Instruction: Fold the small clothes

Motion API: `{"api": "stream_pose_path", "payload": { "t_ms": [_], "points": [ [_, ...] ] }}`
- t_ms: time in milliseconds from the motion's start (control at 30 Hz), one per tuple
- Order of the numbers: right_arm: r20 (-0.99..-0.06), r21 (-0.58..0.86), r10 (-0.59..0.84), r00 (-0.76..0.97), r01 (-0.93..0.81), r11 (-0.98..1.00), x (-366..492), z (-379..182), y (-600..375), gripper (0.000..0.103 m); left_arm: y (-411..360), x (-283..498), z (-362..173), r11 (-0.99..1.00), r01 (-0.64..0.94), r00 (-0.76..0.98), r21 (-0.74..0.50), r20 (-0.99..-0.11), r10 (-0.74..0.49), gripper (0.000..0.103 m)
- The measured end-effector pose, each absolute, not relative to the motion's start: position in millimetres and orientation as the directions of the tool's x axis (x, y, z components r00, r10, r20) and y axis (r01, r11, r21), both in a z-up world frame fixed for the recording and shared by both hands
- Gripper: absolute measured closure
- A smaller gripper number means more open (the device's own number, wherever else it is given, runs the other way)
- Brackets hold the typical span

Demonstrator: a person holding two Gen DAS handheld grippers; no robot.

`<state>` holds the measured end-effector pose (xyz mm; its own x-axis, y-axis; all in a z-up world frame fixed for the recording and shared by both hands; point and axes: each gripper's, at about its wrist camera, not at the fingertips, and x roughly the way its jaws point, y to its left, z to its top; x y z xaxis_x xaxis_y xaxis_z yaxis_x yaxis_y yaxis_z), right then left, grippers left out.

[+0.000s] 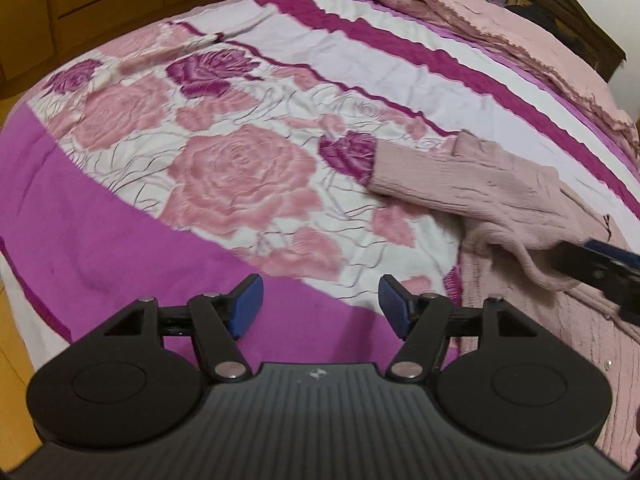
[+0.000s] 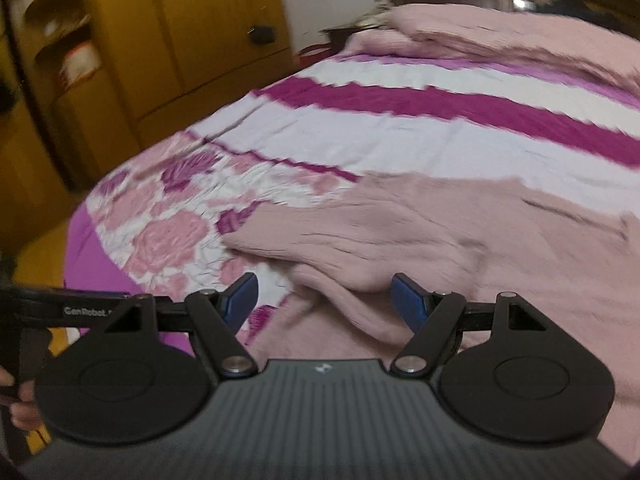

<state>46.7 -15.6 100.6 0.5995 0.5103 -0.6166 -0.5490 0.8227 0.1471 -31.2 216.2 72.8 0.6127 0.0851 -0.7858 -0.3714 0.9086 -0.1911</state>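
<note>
My left gripper (image 1: 321,304), jaws apart and empty, hangs over the magenta border of the rose-print bedspread (image 1: 224,184). My right gripper (image 2: 323,300), jaws likewise apart with nothing pressed between them, hovers over the pink knit sweater (image 2: 420,240), which lies rumpled on the bedspread, one sleeve (image 1: 432,176) extended across the roses.

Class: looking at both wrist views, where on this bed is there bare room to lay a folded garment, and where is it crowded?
Free: the rose-printed middle of the bedspread and the plain magenta band along its near edge, left of the pale pink knitted sweater. Also free: the white-and-magenta stripes beyond it. Crowded: the right side under the sweater, and the head end with the bunched pink blanket.
</note>
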Motion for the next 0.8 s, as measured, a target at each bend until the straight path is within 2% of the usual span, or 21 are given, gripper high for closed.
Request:
{"api": "stream_pose_path", "payload": {
  "t_ms": [267, 633, 700, 733, 800],
  "points": [
    [-0.672, -0.028, 0.466, 0.575, -0.649, 0.760, 67.7, 75.5, 49.2, 0.028, 235.5, -40.0, 60.4, 0.885, -0.419, 0.591, -0.206, -0.802, 0.093, 0.031],
    [-0.673, -0.104, 0.406, 0.618, -0.622, 0.776, 94.2, 49.7, 86.6, 0.028, 240.3, -38.5, 54.1, 0.882, -0.421, 0.587, -0.212, -0.805, 0.086, 0.031],
    [-0.672, -0.115, 0.402, 0.621, -0.624, 0.773, 96.8, 47.8, 91.7, 0.041, 240.4, -38.4, 54.3, 0.881, -0.422, 0.587, -0.213, -0.805, 0.086, 0.031],
    [-0.677, -0.119, 0.397, 0.620, -0.625, 0.772, 98.0, 46.7, 94.0, 0.045, 240.4, -38.3, 54.2, 0.881, -0.422, 0.587, -0.213, -0.805, 0.086, 0.031],
    [-0.680, -0.122, 0.397, 0.616, -0.629, 0.768, 98.7, 45.3, 96.1, 0.071, 240.5, -38.2, 54.3, 0.882, -0.422, 0.586, -0.212, -0.805, 0.087, 0.031]
  ]
}}
